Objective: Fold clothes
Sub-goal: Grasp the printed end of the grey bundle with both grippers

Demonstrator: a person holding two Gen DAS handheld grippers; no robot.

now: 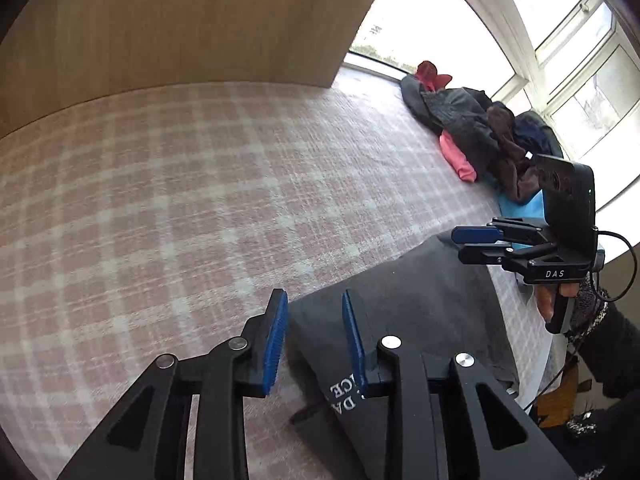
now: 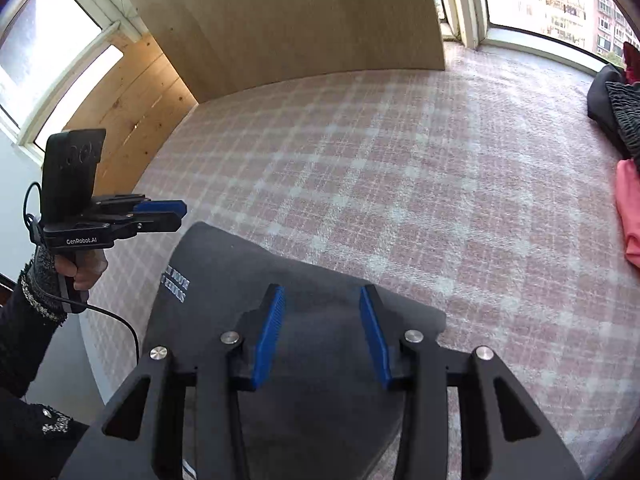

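Left wrist view shows your left gripper with its blue pads apart, empty, poised over the near corner of the dark grey garment lying on the checked bed cover. Your right gripper likewise stands spread above the same cloth, holding nothing. You seem placed at two edges, ready to pinch and fold. Unfolded clothes wait piled by the window.
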